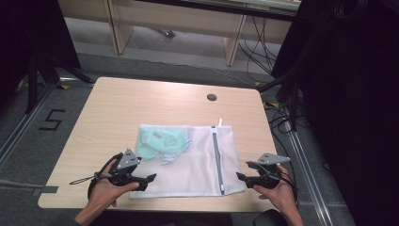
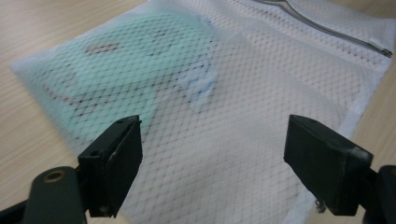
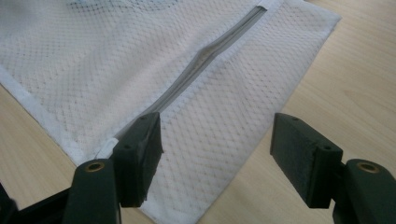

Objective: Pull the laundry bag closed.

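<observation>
While both tongs gape empty, white mesh bag (image 1: 197,160) flat, zipped, mint cloth (image 1: 160,142) inside.

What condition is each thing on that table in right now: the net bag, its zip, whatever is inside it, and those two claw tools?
Mesh bag: lying flat on the table.
Zipper: closed along its length, pull at the far end.
Green cloth: inside the bag, bunched at its far left corner.
Left gripper: jaws open, at the bag's near left edge, holding nothing.
Right gripper: jaws open, at the bag's near right corner, holding nothing.
</observation>
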